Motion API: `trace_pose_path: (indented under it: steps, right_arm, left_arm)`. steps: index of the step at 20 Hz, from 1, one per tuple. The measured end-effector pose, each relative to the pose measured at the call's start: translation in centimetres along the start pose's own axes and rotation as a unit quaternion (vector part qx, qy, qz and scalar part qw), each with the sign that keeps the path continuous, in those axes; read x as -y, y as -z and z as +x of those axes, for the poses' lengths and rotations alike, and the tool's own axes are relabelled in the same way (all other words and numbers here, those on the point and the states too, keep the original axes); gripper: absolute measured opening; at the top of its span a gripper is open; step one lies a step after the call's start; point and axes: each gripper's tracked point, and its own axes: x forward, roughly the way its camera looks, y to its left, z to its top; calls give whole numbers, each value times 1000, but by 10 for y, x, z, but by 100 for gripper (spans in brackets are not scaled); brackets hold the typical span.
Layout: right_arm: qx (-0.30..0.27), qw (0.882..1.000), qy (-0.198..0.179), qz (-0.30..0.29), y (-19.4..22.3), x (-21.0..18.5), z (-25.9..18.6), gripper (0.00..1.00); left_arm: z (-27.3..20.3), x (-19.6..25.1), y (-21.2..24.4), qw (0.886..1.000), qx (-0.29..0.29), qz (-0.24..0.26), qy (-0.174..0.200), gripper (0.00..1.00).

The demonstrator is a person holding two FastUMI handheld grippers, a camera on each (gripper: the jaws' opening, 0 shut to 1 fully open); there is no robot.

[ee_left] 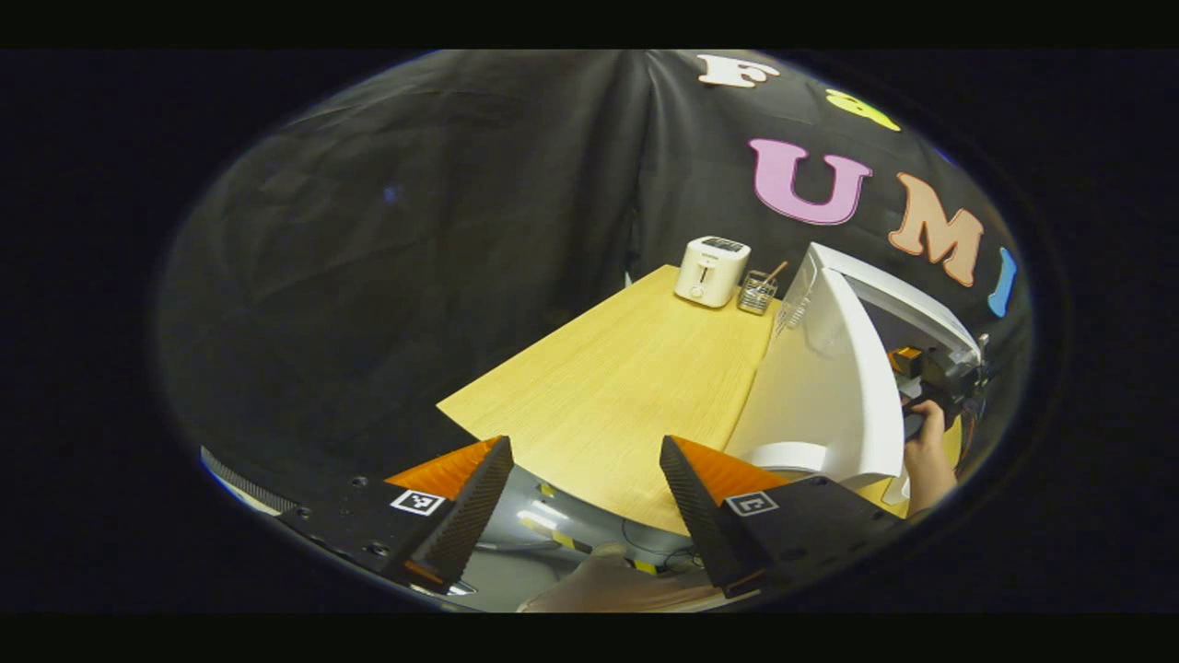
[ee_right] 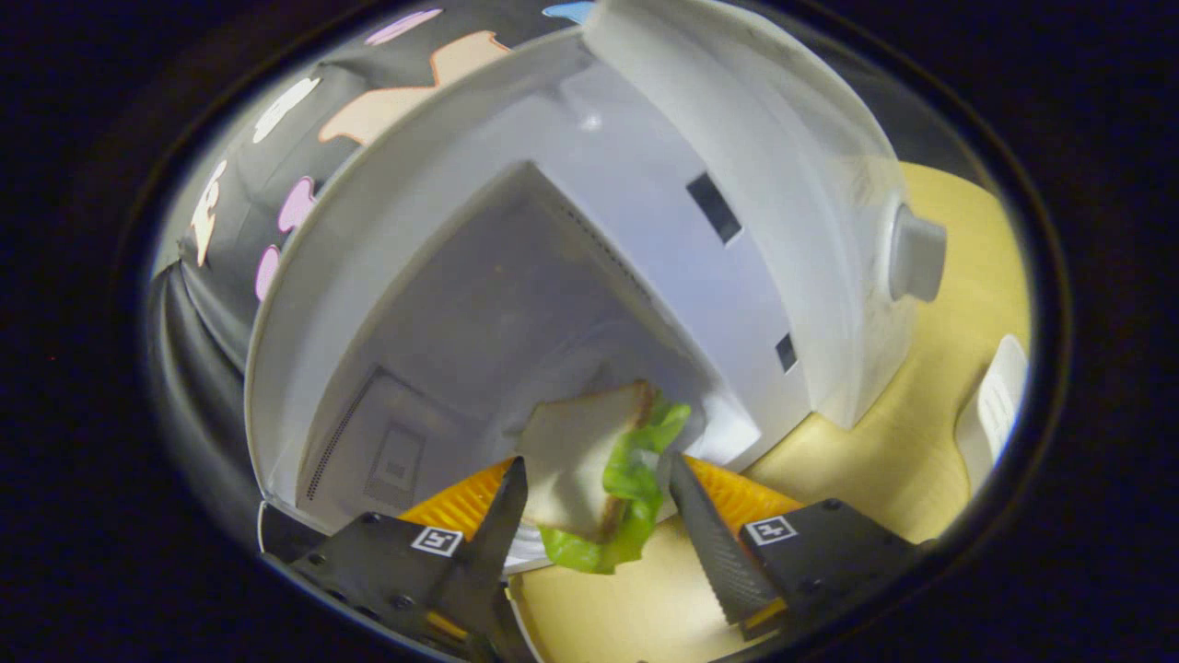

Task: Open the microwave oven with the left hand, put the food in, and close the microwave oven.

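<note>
Between our right gripper's (ee_right: pixel 594 493) two fingers sits one sandwich (ee_right: pixel 585 460), bread with green lettuce hanging out of its edge. Both fingers lie close along its sides, but we cannot tell whether they press on it. The sandwich is at the mouth of the microwave oven (ee_right: pixel 516 276), just over the lower front edge of the cavity; we cannot make out whether it rests on anything. Beyond it we see the pale cavity with a vented panel on one wall, two dark slots in the door frame, and one round knob (ee_right: pixel 916 253) on the control side. A white object at the right edge of the table (ee_right: pixel 958 304) is cut off and we cannot name it.

Over in the left gripper view, our left gripper (ee_left: pixel 585 493) is spread wide with nothing between its fingers, held above the near table edge. The microwave's door (ee_left: pixel 847 368) stands swung open, hiding most of the oven. Past it a hand (ee_left: pixel 926 451) grips the other tool, partly hidden. Far back stand one white toaster (ee_left: pixel 711 270) and one wire holder (ee_left: pixel 758 292) with a stick in it.
</note>
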Motion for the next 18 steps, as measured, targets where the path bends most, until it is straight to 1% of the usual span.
trace_pose_path:
  steps: [1, 2, 3, 4, 6, 7, 8, 12, 14, 15, 16, 17, 18]
  right_arm:
    - [10, 1000, 2, -5, -6, 1, -2, 87]
    - [17, 1000, 7, -9, -10, 6, -2, 99]
    - [24, 1000, 8, -14, -16, 9, -6, 99]
    - [29, 999, 10, -19, -19, 12, -8, 99]
    - [39, 999, 10, -31, -27, 13, -21, 99]
    - [43, 998, 4, -35, -29, 10, -30, 99]
    - [48, 998, -3, -41, -33, 6, -39, 99]
    - [51, 997, -26, -49, -37, -5, -83, 100]
    - [56, 996, -32, -63, -40, -4, -111, 99]
    - [58, 995, -32, -73, -41, -2, -125, 91]
    - [59, 994, -34, -81, -40, 0, -140, 99]
    - [56, 994, -32, -88, -39, 4, -152, 99]
    - [54, 994, -34, -93, -38, 6, -161, 100]
  left_arm:
    - [0, 1, -1, 1000, 1, -2, 2, 95]
    - [0, 1, 0, 1000, 1, -3, 4, 91]
    - [0, 1, 2, 1000, 0, -4, 5, 91]
    - [-1, 1, 2, 1000, 0, -6, 6, 95]
    - [-1, 2, 1, 1000, 4, -9, 9, 95]
    - [-1, 2, 1, 1000, 6, -10, 11, 91]
    - [-1, 3, 1, 1000, 6, -12, 15, 95]
    - [0, 8, 4, 1000, 1, -12, 29, 93]
    - [0, 12, 2, 999, 5, -10, 37, 90]
    - [1, 14, 3, 999, 6, -9, 41, 89]
    - [1, 17, 2, 999, 6, -8, 48, 81]
    - [2, 22, 1, 998, 7, -7, 56, 75]
    - [3, 25, 2, 998, 6, -5, 63, 72]
